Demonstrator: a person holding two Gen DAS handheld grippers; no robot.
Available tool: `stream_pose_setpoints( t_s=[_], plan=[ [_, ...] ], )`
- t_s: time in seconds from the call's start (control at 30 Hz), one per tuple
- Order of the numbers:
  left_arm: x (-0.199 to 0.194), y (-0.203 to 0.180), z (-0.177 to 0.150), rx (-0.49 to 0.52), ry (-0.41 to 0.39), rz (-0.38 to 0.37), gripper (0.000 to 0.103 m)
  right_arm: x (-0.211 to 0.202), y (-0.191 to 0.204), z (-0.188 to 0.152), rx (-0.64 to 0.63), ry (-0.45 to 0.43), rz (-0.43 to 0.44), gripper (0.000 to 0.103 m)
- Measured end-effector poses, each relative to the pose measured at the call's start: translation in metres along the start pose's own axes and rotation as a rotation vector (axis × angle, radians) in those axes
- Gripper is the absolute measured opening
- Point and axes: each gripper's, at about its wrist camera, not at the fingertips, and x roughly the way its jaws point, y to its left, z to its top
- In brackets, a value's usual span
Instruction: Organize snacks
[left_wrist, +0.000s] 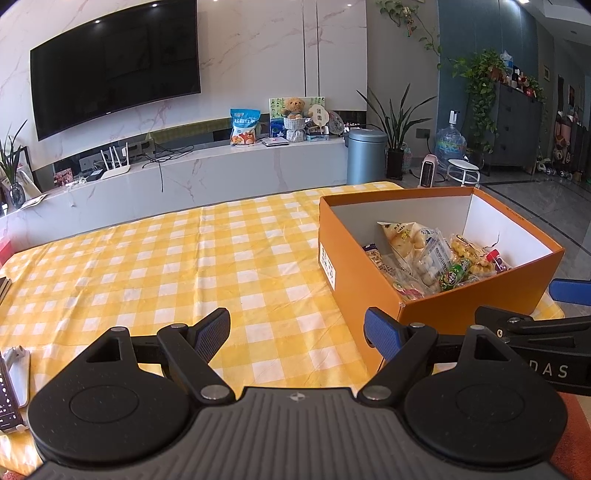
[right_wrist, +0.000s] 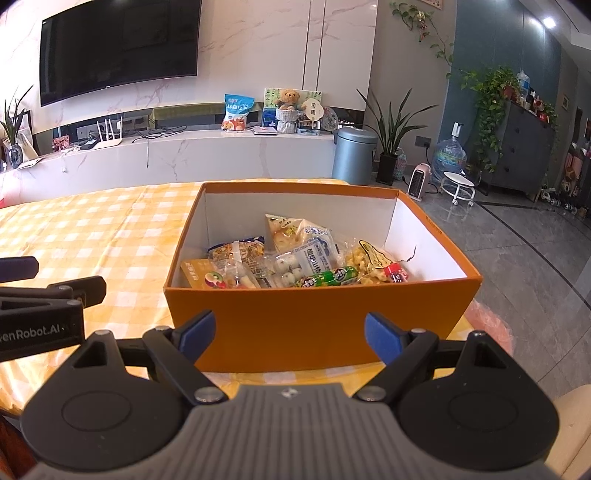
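One orange box (right_wrist: 317, 325) stands open-topped on the yellow-and-white checked tablecloth (left_wrist: 166, 266), at the right end of the table. It has white inner walls and a white printed label (left_wrist: 328, 264) on one short outer side; the print is too small to read.

The snacks (right_wrist: 295, 262) all lie inside the box, piled toward its near wall. About eight packets can be counted, overlapping. They include one triangular clear pack, one green tube (right_wrist: 328, 277), one bag of yellow puffs (right_wrist: 364, 264) and one small red-capped item (right_wrist: 396, 272). Packet text is Chinese and not legible.

Readable writing: "enRobot.AI" on the left gripper body in the right wrist view, and "DAS" on the right gripper body in the left wrist view.

The left gripper (left_wrist: 297, 334) points down over bare cloth beside the box, jaws wide, nothing between them. The right gripper (right_wrist: 288, 334) faces the box's near wall, jaws wide, empty.
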Motion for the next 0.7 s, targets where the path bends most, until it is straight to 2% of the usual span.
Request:
stream_pose_setpoints(
  t_s=[0.7],
  plan=[
    [-0.0031, -0.0034, 0.0021, 0.002, 0.000, -0.003, 0.097, 0.0003, -0.0024, -0.0016, 0.016, -0.002, -0.002, 0.086]
  ],
)
